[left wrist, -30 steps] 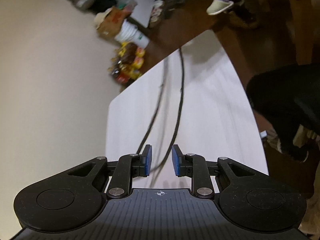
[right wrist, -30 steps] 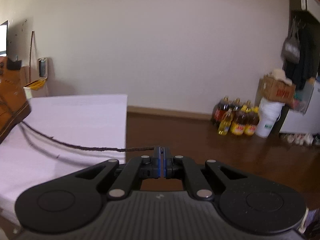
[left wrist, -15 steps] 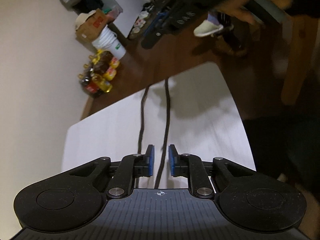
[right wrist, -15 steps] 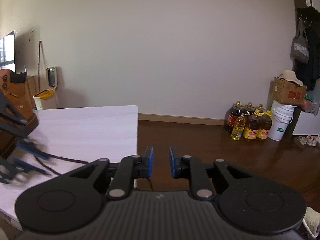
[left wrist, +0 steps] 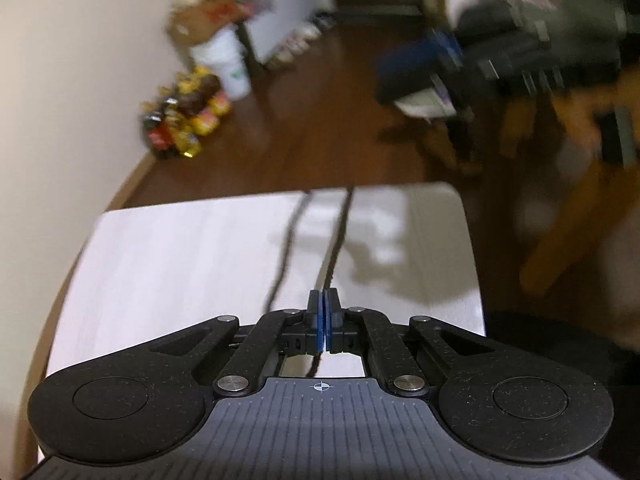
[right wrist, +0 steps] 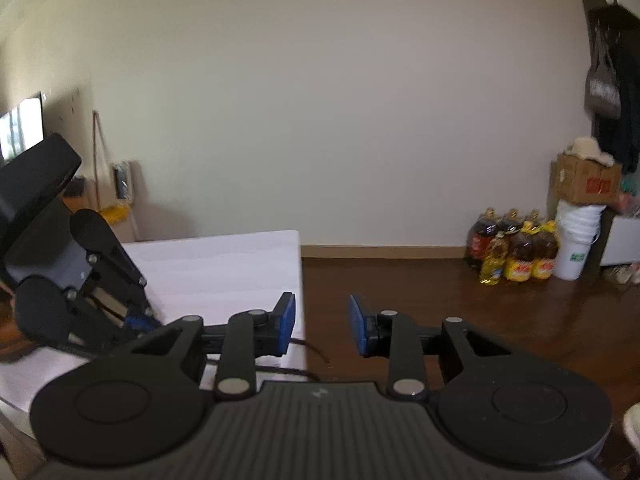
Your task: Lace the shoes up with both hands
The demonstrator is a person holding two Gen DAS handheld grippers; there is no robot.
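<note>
Now, line by line:
Left tongs (left wrist: 324, 300): clenched, the blue pads (left wrist: 318, 320) pressing together on a dark shoelace (left wrist: 338, 236) that is passing between them and showing again below them.
Shoelace: running from the left tongs away across the white worktop (left wrist: 180, 264) to its far edge, lying close to straight.
Second lace strand (left wrist: 286, 248): lying on the worktop just to the left of the gripped one, roughly parallel to it and apart from it.
Right tongs (right wrist: 322, 324): opening, the pads standing apart with nothing between them.
Lace end (right wrist: 316, 354): curling off the worktop edge just below the right tongs' left pad, free of both pads.
Left tongs seen from the right wrist view (right wrist: 138, 322): pointing down at the worktop at the left of that picture, near the right tongs.
Shoe: only a blurred brown patch is showing at the far left edge of the right wrist view; whether that is the shoe is not clear.
Floor (right wrist: 480, 320): dark wood, carrying a cluster of oil bottles (right wrist: 516, 254) and a white bucket (right wrist: 576, 244) with a cardboard box (right wrist: 588, 178) on top, all against the far wall.
Left wrist view, right part: blurring heavily; dark shapes there cannot be told apart.
</note>
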